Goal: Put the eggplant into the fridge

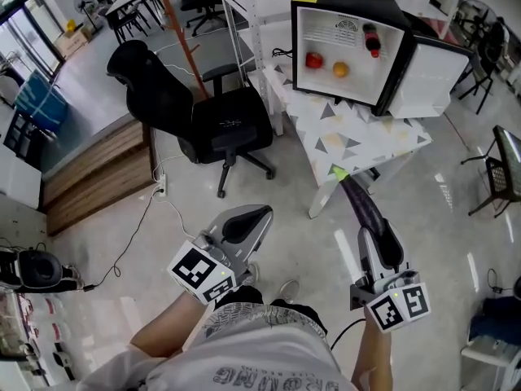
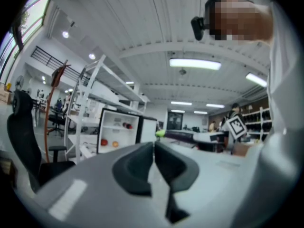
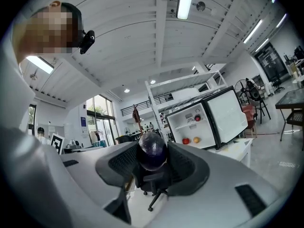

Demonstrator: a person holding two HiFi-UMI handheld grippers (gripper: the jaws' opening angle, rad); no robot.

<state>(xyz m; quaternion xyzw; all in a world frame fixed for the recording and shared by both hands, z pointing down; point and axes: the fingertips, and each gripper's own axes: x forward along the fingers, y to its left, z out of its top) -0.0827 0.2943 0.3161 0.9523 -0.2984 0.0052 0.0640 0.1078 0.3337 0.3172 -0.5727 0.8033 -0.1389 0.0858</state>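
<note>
**Eggplant clamped in the right gripper, short of the open fridge**

In the upper right of the head view, a white table with a triangle-patterned top [image 1: 358,141] carries a black mini fridge with a white interior [image 1: 391,23]. Its white-lined door [image 1: 427,76] is swung open to the right. A black office swivel chair [image 1: 203,112] stands left of the table, at upper centre-left of the frame.

Both bare forearms reach up from the bottom edge, roughly parallel, each holding its tool level and pointing towards the table.

The left forearm [image 1: 163,340] comes in from lower left. Its grey two-jaw left gripper [image 1: 259,214] sits at lower centre, with the marker cube [image 1: 199,271] on its rear. In the left gripper view the dark jaws of that gripper [image 2: 153,151] meet with nothing between them.

The right forearm [image 1: 370,369] comes in at lower right. The right gripper [image 1: 381,247] has its jaws pressed on either side of a long dark purple eggplant [image 1: 362,202]. The eggplant's green stem end points up the frame at the table's near corner, outside the fridge. The right gripper view shows its rounded purple end [image 3: 152,150] wedged between the ribbed pads [image 3: 183,163].

On the fridge floor lie a small red fruit [image 1: 314,59] and an orange fruit [image 1: 340,69]. A red-capped bottle [image 1: 372,39] lies on the shelf above.
</note>
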